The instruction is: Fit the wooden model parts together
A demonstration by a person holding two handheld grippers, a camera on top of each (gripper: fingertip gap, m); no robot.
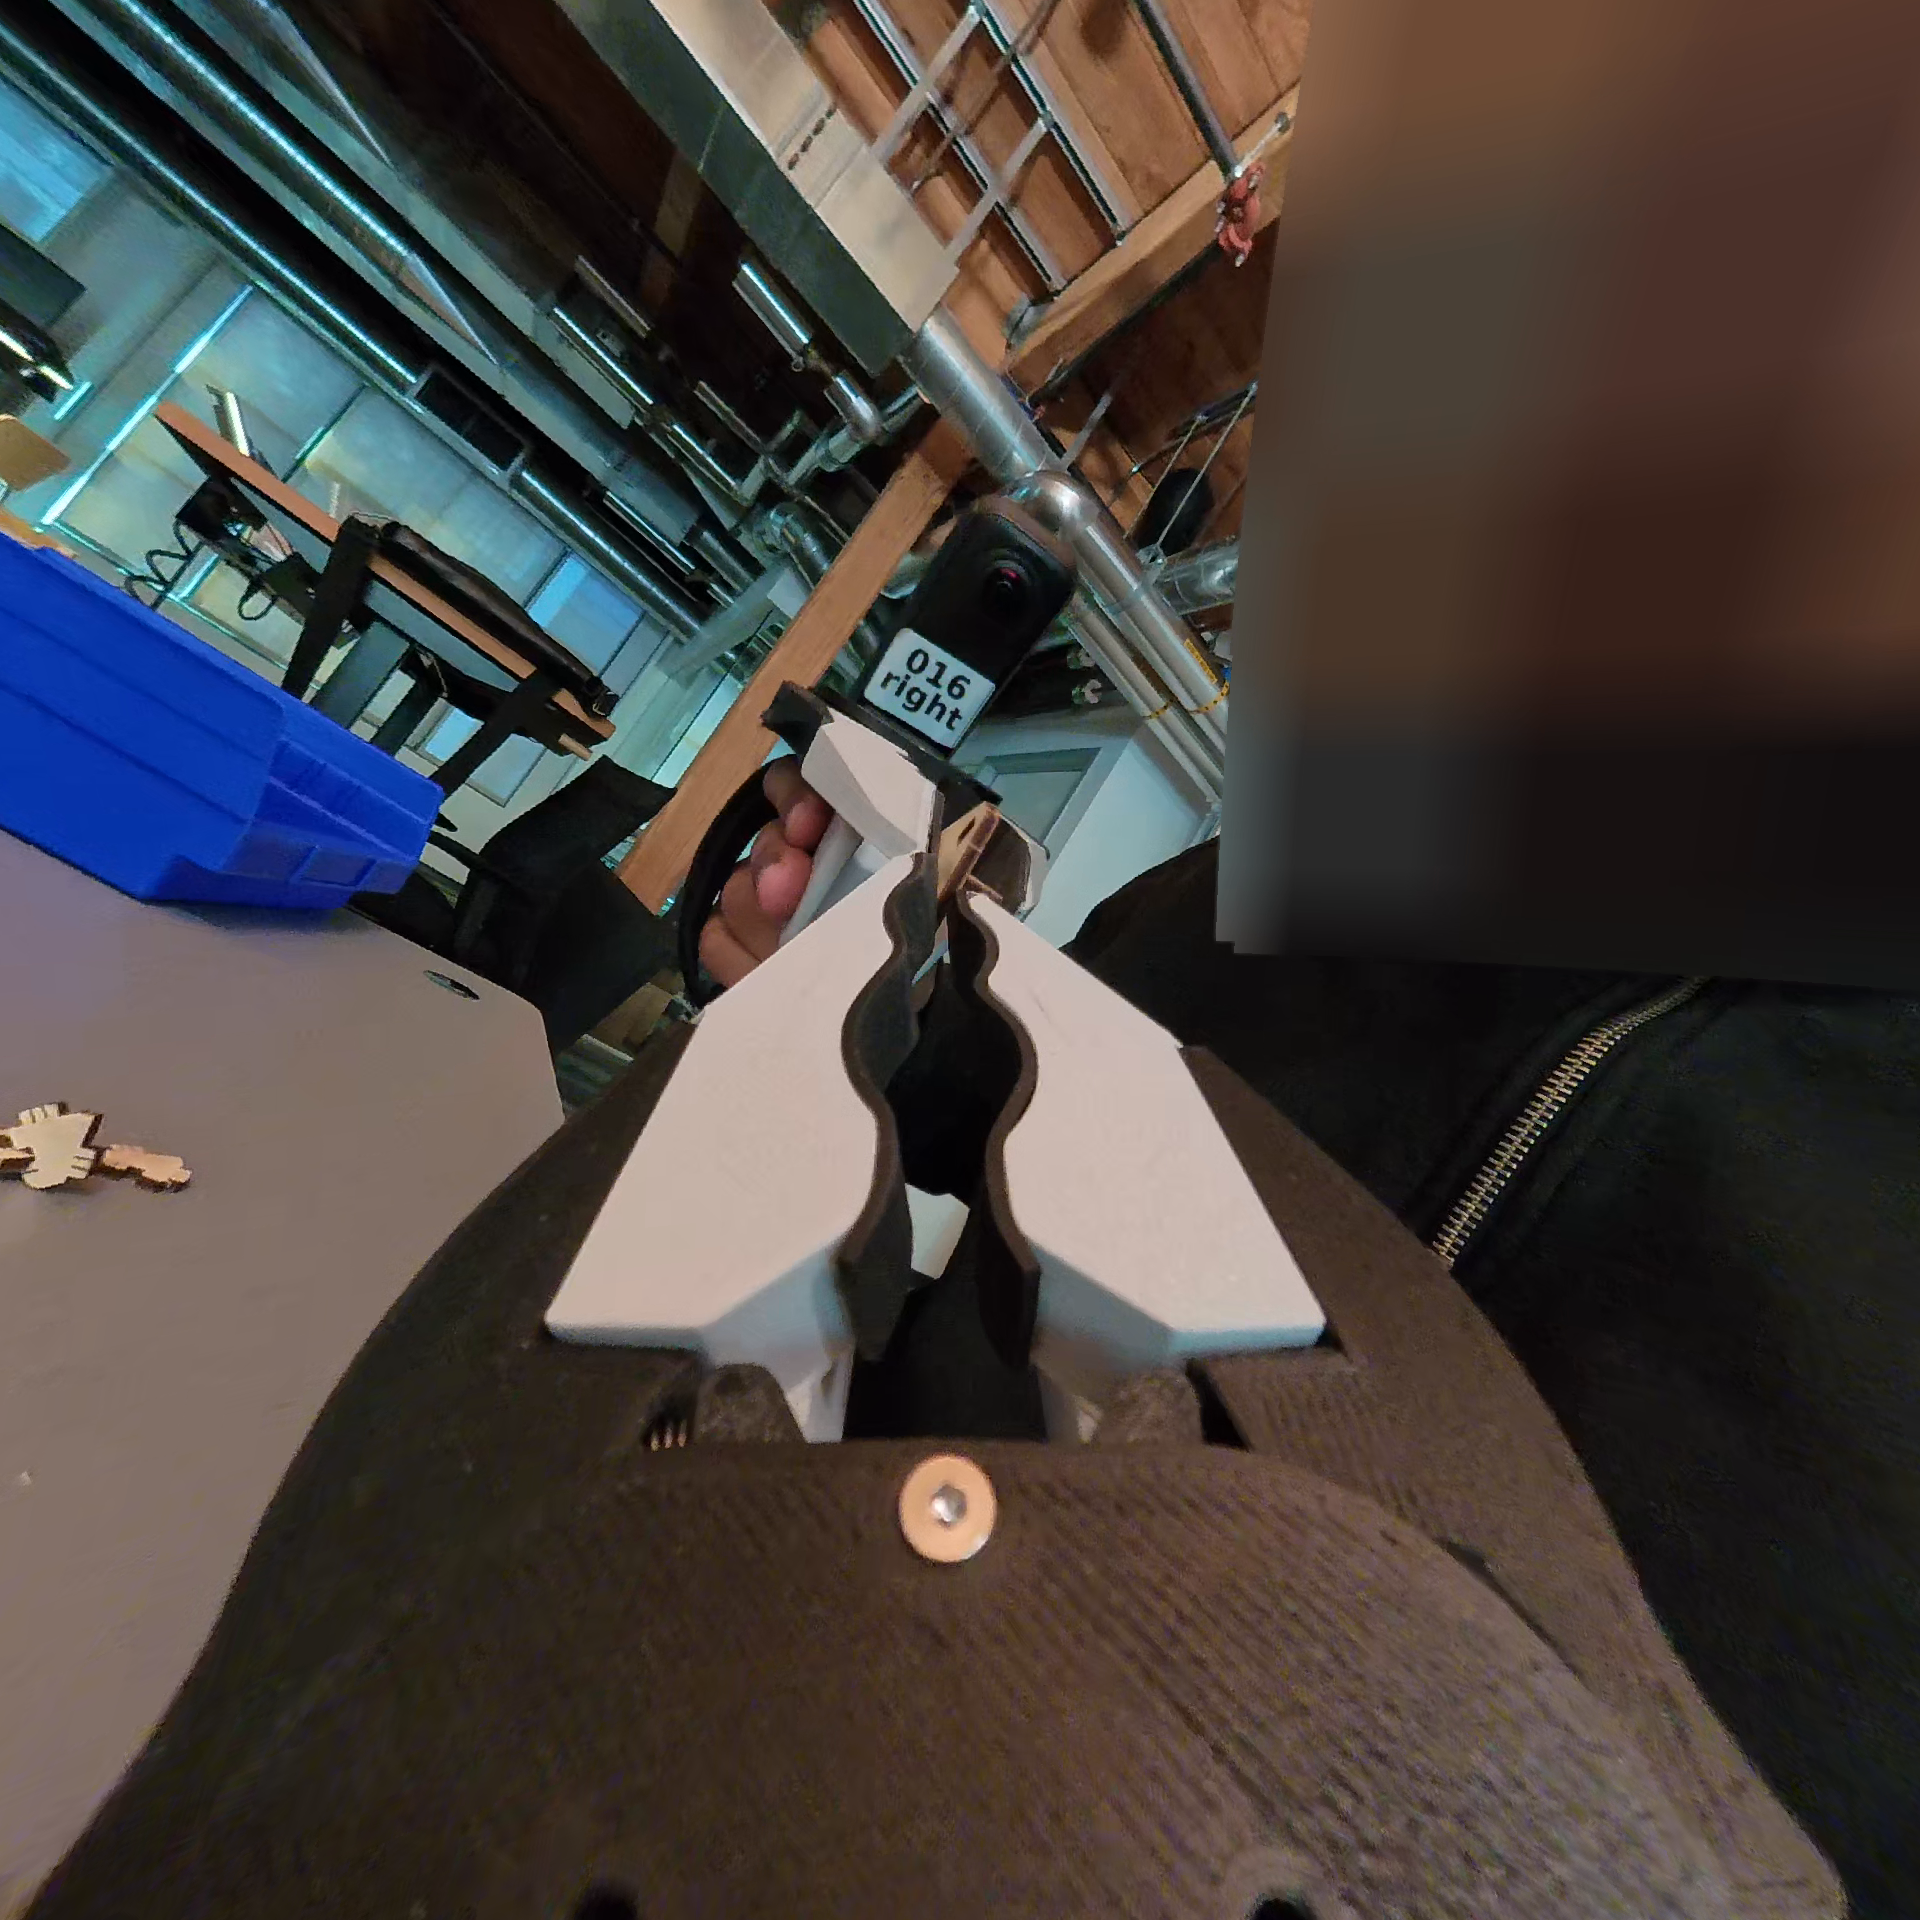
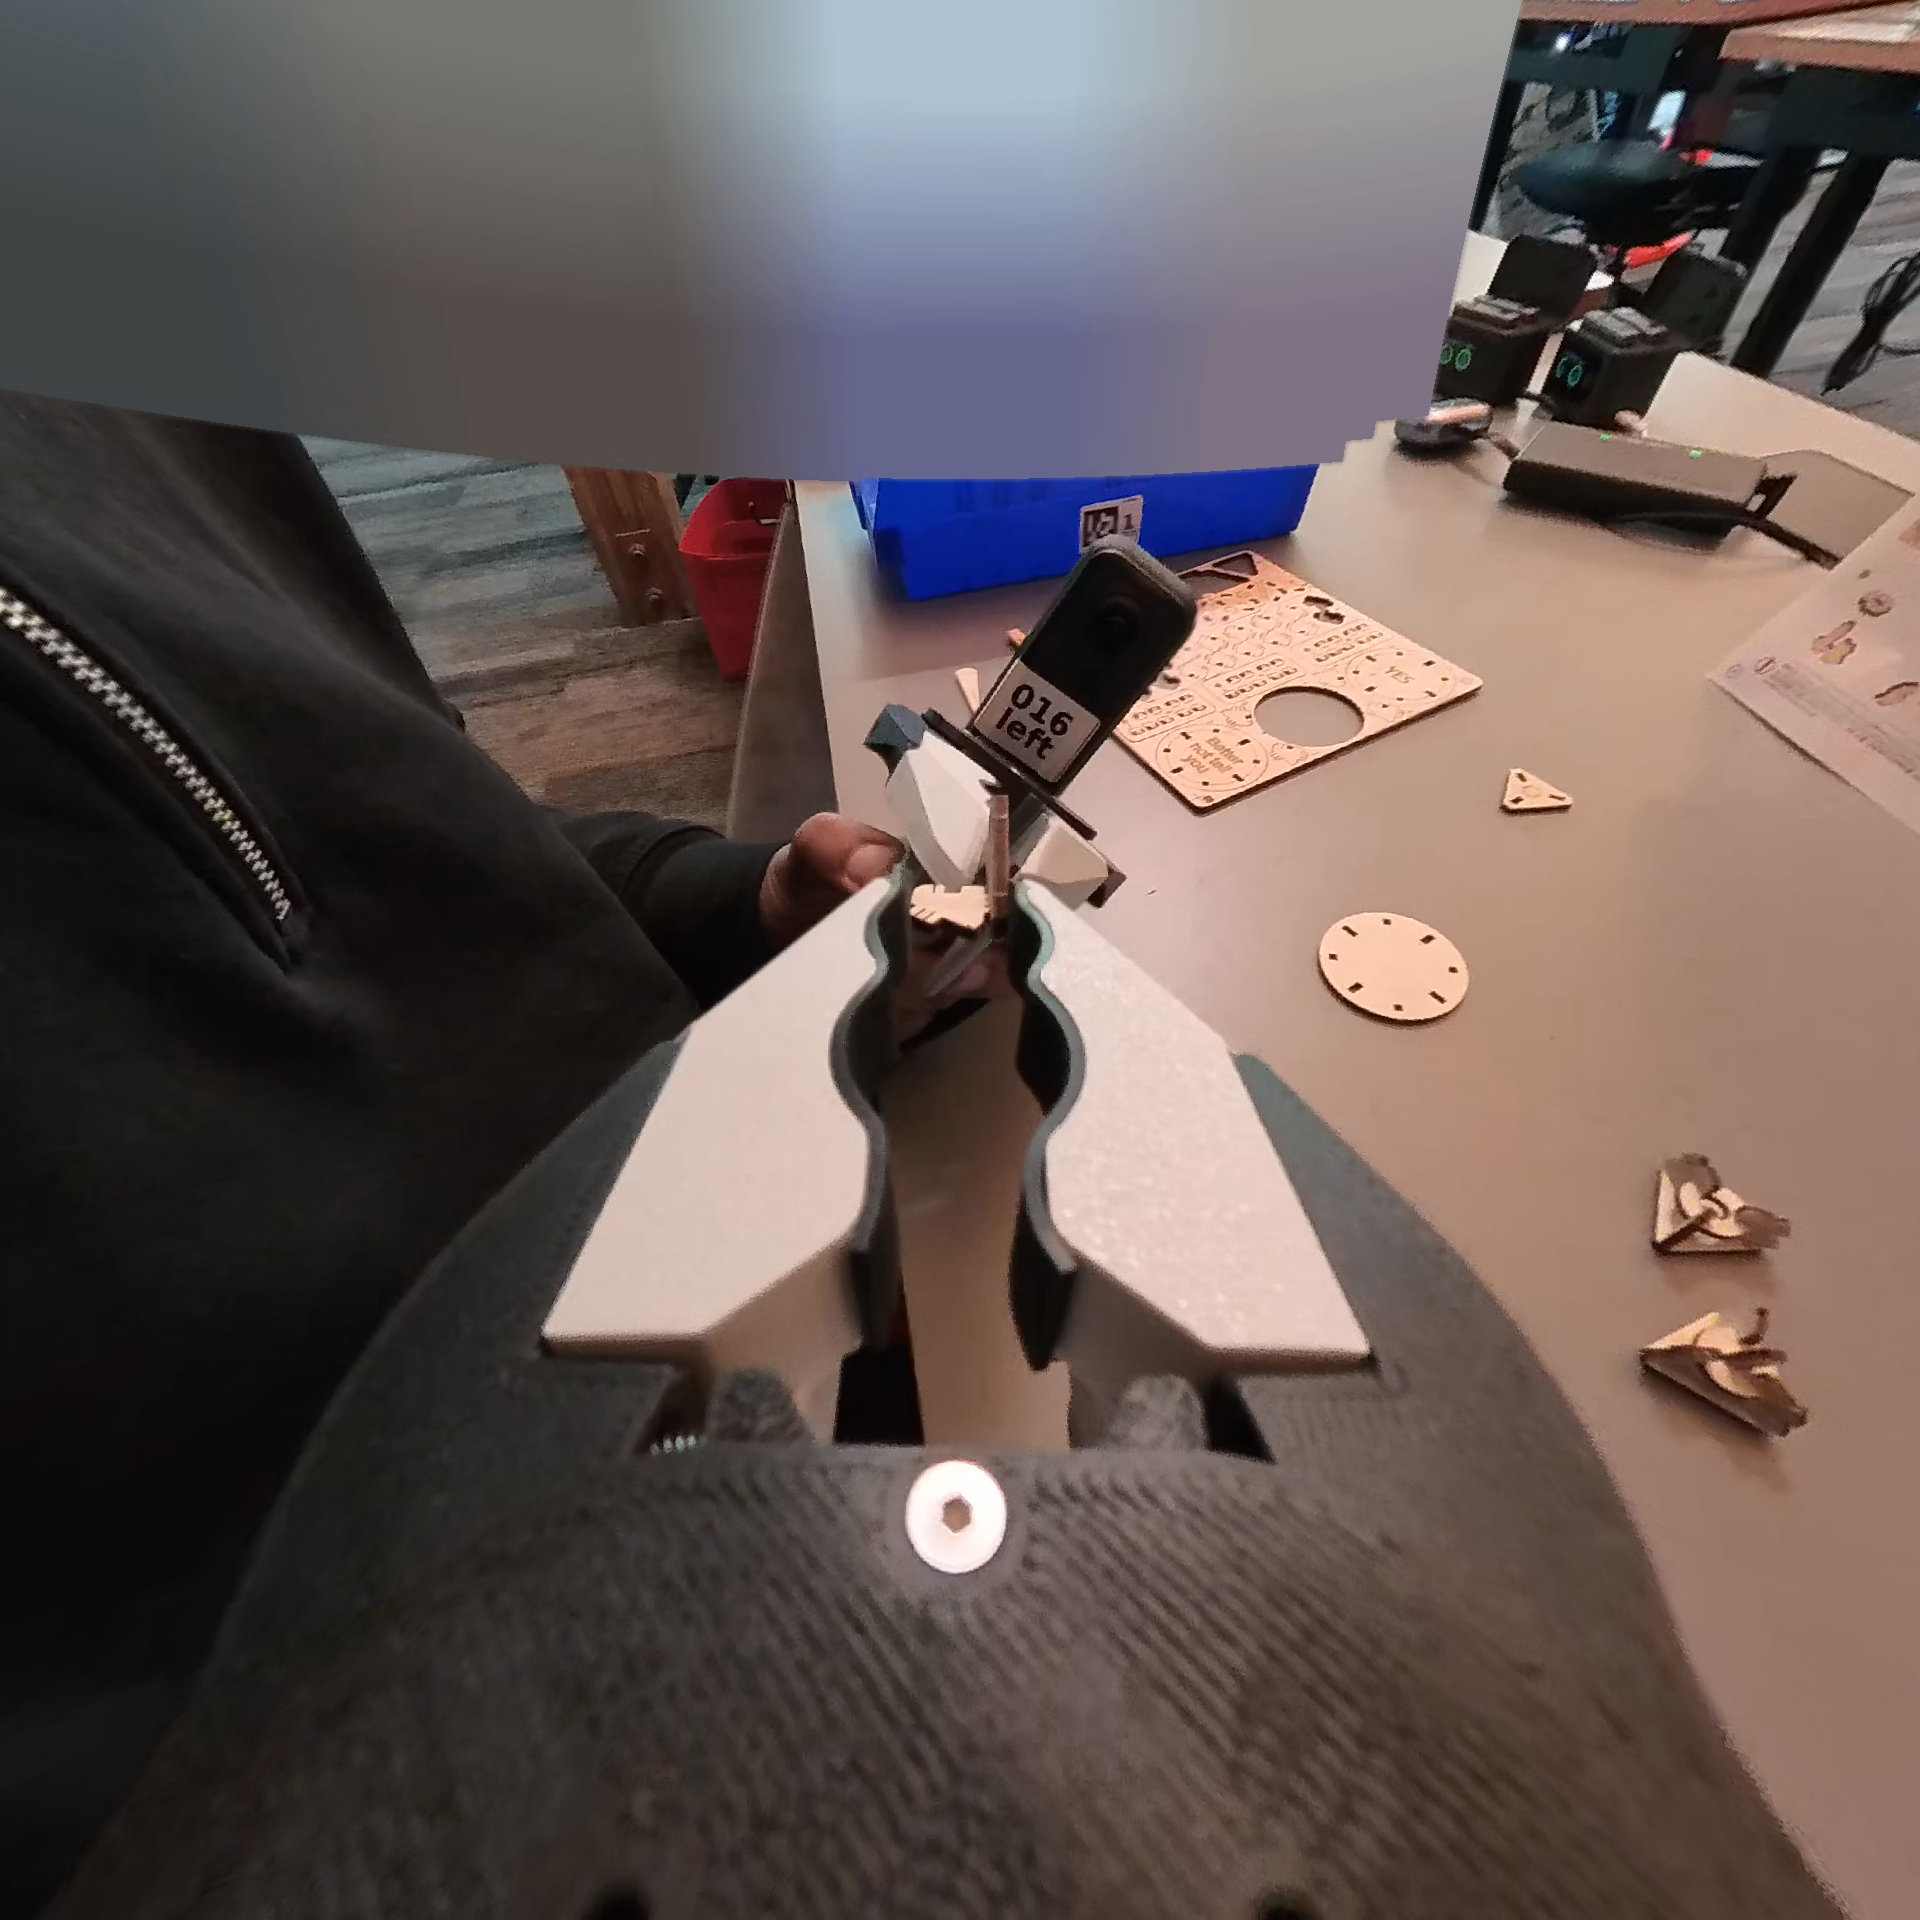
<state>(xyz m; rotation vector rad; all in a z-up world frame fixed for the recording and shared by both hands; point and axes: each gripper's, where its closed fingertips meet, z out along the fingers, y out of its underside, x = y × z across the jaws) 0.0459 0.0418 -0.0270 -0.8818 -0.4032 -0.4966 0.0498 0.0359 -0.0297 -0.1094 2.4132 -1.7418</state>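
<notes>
A grey desk (image 2: pixel 1351 1143) is seen bearing a blue bin (image 2: pixel 1039 530), a cut plywood sheet (image 2: pixel 1299 686), a wooden disc (image 2: pixel 1392 966) and small wooden pieces (image 2: pixel 1714 1216).

Matt grey table (image 2: pixel 1351 1143) carries pale laser-cut plywood sheet (image 2: pixel 1320 686) and disc (image 2: pixel 1392 966), beside a glossy blue plastic bin (image 2: pixel 1039 520).

The bench (image 2: pixel 1558 1039) is plain grey. On it sit a bright blue bin (image 2: pixel 1039 530), a pale tan wooden sheet (image 2: pixel 1299 686) with cut-out patterns, and a pale wooden disc (image 2: pixel 1392 966) ringed with dark slots. A red bin (image 2: pixel 727 561) stands beyond. The jacket (image 2: pixel 260 935) is black with a silver zip.
</notes>
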